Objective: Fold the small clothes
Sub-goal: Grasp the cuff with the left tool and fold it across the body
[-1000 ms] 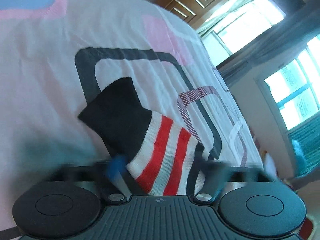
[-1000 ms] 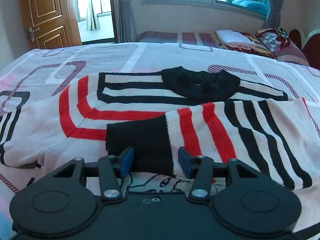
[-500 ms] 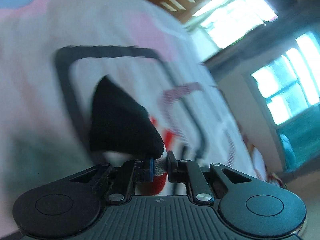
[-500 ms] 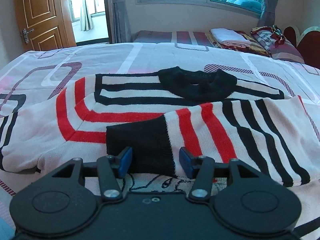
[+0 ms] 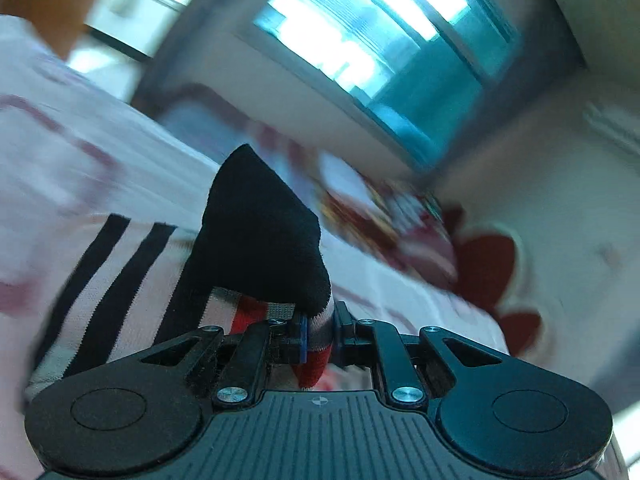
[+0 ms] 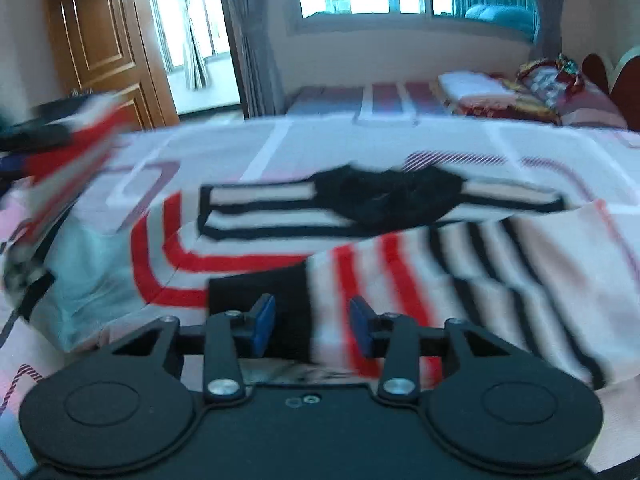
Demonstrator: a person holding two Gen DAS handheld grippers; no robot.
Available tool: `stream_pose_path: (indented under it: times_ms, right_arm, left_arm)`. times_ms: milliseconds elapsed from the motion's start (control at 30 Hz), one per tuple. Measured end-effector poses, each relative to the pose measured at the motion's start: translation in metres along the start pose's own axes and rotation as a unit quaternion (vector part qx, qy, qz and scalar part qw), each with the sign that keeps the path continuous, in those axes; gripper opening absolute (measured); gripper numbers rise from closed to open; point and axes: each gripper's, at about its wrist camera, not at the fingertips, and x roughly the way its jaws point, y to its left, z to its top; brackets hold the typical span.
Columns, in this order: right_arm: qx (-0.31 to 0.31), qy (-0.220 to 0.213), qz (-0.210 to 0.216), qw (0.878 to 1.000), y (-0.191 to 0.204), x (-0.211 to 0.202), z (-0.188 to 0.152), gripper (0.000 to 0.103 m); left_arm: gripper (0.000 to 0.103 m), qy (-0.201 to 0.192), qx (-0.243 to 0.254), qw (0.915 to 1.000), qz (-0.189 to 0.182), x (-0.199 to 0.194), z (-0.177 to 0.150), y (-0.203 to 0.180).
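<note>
A small white sweater (image 6: 248,208) with red and black stripes and a black collar (image 6: 384,196) lies spread on the bed. My left gripper (image 5: 320,332) is shut on one sleeve just behind its black cuff (image 5: 260,240), which stands up over the fingers above the striped body (image 5: 112,272). In the right wrist view that lifted sleeve (image 6: 72,140) is a blur at the far left. The other sleeve (image 6: 400,280) lies folded across the body. Its black cuff (image 6: 280,292) sits between the blue pads of my right gripper (image 6: 313,326), whose jaws are closing but still stand clear of the cloth.
The bed sheet (image 6: 360,140) is white and pink with dark rounded-square prints. Folded bedding (image 6: 472,88) and a red headboard (image 5: 492,264) are at the far right. A wooden door (image 6: 100,48) and curtained windows stand behind the bed.
My left gripper closed on the sleeve, then swung it up and across, rolling as it went. The right gripper's jaws have narrowed around the other cuff and it has shifted slightly.
</note>
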Motion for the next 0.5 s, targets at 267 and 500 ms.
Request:
stream_pose_path:
  times_ms: [267,500]
  right_arm:
    - [0.047,0.018,-0.03,0.998,-0.104,-0.039,-0.012,0.046]
    - [0.089,0.015,0.0,0.996,-0.141,-0.052,-0.016,0.061]
  left_arm:
    - [0.013,0.191,0.063,0.9793,0.021,0.1,-0.076,-0.078]
    - [0.103,0.086,0.106,0.9894,0.049,0.031,-0.054,-0.095]
